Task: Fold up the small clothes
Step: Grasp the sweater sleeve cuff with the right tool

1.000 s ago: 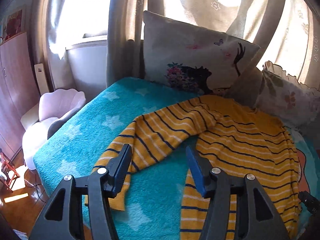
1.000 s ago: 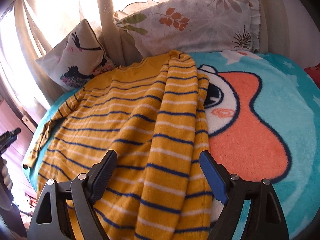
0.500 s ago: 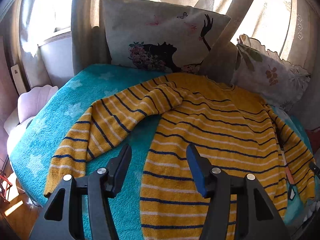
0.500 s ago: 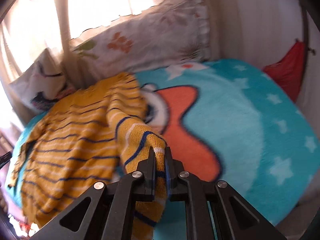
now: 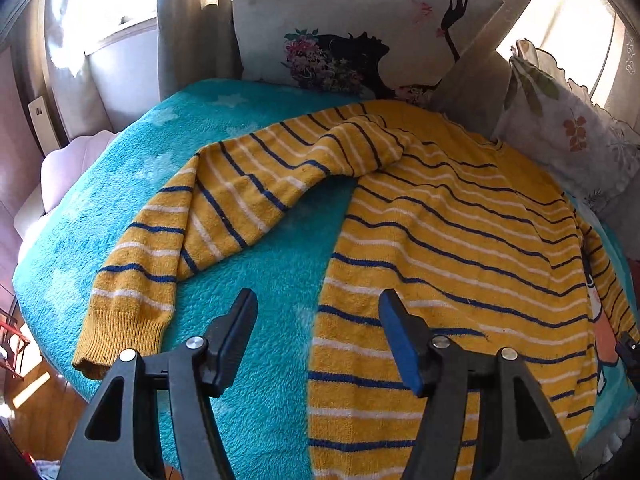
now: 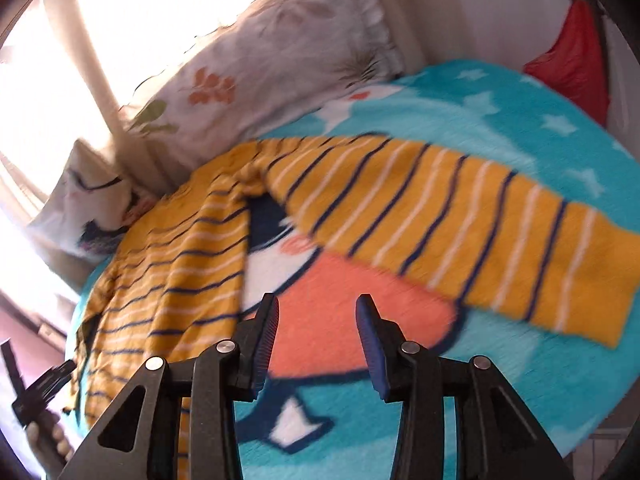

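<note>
A yellow sweater [image 5: 460,240] with navy and white stripes lies flat on a teal fleece blanket [image 5: 260,360]. Its left sleeve [image 5: 208,216] bends down toward the bed's left edge. My left gripper [image 5: 316,320] is open and empty, over the blanket between that sleeve and the sweater's hem. In the right wrist view the sweater's body [image 6: 168,280] lies at left and its right sleeve [image 6: 472,232] stretches out to the right across the blanket. My right gripper [image 6: 316,320] is open and empty over the blanket's orange patch [image 6: 340,320], short of the sleeve.
Two pillows stand at the head of the bed, one with a dark figure print [image 5: 360,32] and one with leaves [image 6: 272,64]. Curtains hang behind them. A red cloth [image 6: 572,64] hangs at far right. A pale chair [image 5: 60,168] sits left of the bed.
My right gripper was shut on the right sleeve's cuff, pulled it out to the right, then opened and let it go. My left gripper came closer over the blanket, still open.
</note>
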Action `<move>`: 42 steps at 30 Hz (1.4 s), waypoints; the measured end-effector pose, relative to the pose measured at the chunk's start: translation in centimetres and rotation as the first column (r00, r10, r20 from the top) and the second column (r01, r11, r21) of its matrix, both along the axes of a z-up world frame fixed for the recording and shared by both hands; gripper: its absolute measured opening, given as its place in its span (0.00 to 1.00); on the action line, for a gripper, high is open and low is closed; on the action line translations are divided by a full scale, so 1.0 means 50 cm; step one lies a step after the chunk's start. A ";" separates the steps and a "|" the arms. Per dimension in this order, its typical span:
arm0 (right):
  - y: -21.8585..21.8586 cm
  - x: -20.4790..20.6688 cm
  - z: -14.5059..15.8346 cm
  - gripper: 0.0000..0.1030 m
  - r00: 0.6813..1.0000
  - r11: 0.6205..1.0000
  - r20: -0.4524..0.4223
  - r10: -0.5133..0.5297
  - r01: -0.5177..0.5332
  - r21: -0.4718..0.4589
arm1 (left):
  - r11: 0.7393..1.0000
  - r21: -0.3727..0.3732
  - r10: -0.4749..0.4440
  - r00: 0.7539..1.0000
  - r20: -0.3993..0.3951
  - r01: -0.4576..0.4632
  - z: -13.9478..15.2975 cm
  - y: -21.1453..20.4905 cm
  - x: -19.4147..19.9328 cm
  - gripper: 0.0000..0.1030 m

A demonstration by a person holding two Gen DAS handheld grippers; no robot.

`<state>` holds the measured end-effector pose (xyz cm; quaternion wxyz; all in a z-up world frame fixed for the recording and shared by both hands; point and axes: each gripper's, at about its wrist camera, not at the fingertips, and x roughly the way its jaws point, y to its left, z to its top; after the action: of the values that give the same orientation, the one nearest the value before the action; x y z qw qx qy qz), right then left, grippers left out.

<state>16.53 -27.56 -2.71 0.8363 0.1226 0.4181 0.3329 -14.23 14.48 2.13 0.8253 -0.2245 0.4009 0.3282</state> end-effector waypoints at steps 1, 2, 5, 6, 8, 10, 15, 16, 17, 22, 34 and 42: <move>0.024 -0.014 -0.012 0.43 0.998 0.998 -0.022 0.062 -0.062 0.004 | 1.000 -0.012 0.002 1.000 -0.010 -0.002 -0.010 0.003 -0.005 0.60; 0.046 -0.028 -0.023 0.43 0.992 0.993 -0.043 0.116 -0.116 0.004 | 1.000 -0.026 0.005 1.000 -0.017 -0.005 -0.019 0.007 -0.012 0.60; 0.089 -0.071 -0.038 0.48 0.983 0.982 -0.021 0.185 -0.185 -0.022 | 0.996 -0.084 0.012 1.000 -0.025 -0.014 -0.044 0.020 -0.030 0.60; 0.099 -0.084 -0.036 0.53 0.979 0.978 -0.013 0.205 -0.205 -0.035 | 0.994 -0.110 0.008 1.000 -0.022 -0.010 -0.052 0.025 -0.035 0.62; 0.113 -0.100 -0.038 0.53 0.968 0.969 -0.024 0.248 -0.249 -0.012 | 0.994 -0.108 -0.015 1.000 0.001 0.015 -0.053 0.020 -0.043 0.67; 0.121 -0.112 -0.046 0.54 0.956 0.957 -0.037 0.290 -0.288 0.047 | 0.992 -0.120 -0.040 0.999 0.019 0.042 -0.055 0.009 -0.042 0.76; 0.133 -0.143 -0.067 0.54 0.925 0.918 -0.073 0.372 -0.355 0.179 | 0.977 -0.144 -0.142 0.985 0.099 0.155 -0.056 -0.053 -0.049 0.82; 0.131 -0.152 -0.072 0.54 0.921 0.910 -0.076 0.383 -0.362 0.204 | 0.970 -0.153 -0.171 0.978 0.120 0.188 -0.056 -0.069 -0.049 0.82; 0.128 -0.163 -0.075 0.54 0.918 0.904 -0.075 0.390 -0.366 0.222 | 0.964 -0.156 -0.194 0.971 0.138 0.215 -0.056 -0.086 -0.050 0.81; 0.124 -0.209 -0.075 0.50 0.919 0.902 -0.039 0.392 -0.375 0.215 | 0.967 -0.117 -0.212 0.969 0.123 0.227 -0.055 -0.141 -0.039 0.34; 0.006 -0.220 -0.059 0.12 0.909 0.842 -0.026 0.415 -0.373 0.389 | 0.969 -0.122 -0.195 0.969 0.149 0.214 0.016 -0.169 -0.120 0.08; -0.043 -0.240 -0.104 0.19 0.932 0.910 -0.045 0.359 -0.339 0.241 | 0.956 -0.206 -0.193 0.976 0.104 0.211 -0.043 -0.170 -0.147 0.12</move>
<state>4.55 -29.73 -7.93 0.7242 0.1561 0.4287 0.5171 -21.59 5.99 -0.03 0.8410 -0.2840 0.4207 0.1872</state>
